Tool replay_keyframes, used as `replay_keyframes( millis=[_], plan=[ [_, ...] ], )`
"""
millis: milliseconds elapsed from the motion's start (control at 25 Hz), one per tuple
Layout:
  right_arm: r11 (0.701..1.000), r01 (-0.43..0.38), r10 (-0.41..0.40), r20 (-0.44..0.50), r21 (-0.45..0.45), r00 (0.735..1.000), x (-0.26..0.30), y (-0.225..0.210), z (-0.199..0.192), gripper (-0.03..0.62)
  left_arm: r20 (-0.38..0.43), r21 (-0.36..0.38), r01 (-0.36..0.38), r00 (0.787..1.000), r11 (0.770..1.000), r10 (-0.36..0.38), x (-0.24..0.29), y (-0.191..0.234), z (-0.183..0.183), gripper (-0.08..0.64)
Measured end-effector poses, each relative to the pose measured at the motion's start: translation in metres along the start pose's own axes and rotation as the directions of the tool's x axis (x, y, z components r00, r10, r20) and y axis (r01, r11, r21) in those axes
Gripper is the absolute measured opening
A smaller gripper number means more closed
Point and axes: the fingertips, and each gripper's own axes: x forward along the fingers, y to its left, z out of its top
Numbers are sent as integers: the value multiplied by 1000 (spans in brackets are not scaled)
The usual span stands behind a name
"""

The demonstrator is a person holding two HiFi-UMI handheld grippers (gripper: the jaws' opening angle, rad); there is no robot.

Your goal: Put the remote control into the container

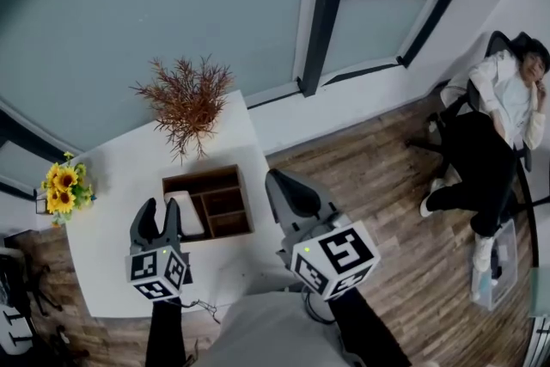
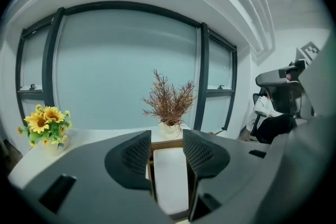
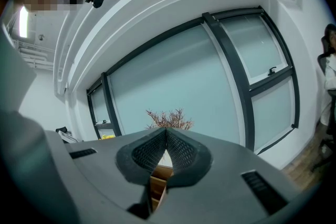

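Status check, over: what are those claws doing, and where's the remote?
Left gripper open, hovering by remote control. Right gripper shut, empty. Remote control lies in left compartment of wooden container. Nothing in the way.

The white remote control (image 1: 187,213) is lying in the left compartment of the wooden container (image 1: 202,175), toward the right edge of the desk (image 1: 112,245). The left gripper (image 1: 161,211) is hovering just beside it, jaws apart. A dried plant (image 1: 185,103) is standing at the far edge, sunflowers (image 1: 64,186) at the left corner.
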Motion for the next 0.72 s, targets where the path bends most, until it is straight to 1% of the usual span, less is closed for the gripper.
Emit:
replay_keyframes(
  millis=[120, 280, 440, 720],
  plan=[
    [1000, -11, 11, -2, -3, 1000, 0, 3, 0, 5, 34, 0, -38, 999, 999, 38, -12, 3, 9, 121],
    [1000, -30, 30, -2, -8, 1000, 0, 8, -1, 5, 68, -10, -88, 994, 996, 88, -28, 6, 20, 48],
    [999, -48, 48, -8, -15, 999, -1, 13, -1, 5, 110, -15, -129, 985, 992, 130, -44, 9, 33, 11],
    [996, -80, 80, -11, -28, 997, 0, 24, -1, 5, 174, -37, -141, 974, 989, 145, -66, 8, 53, 9]
  ],
)
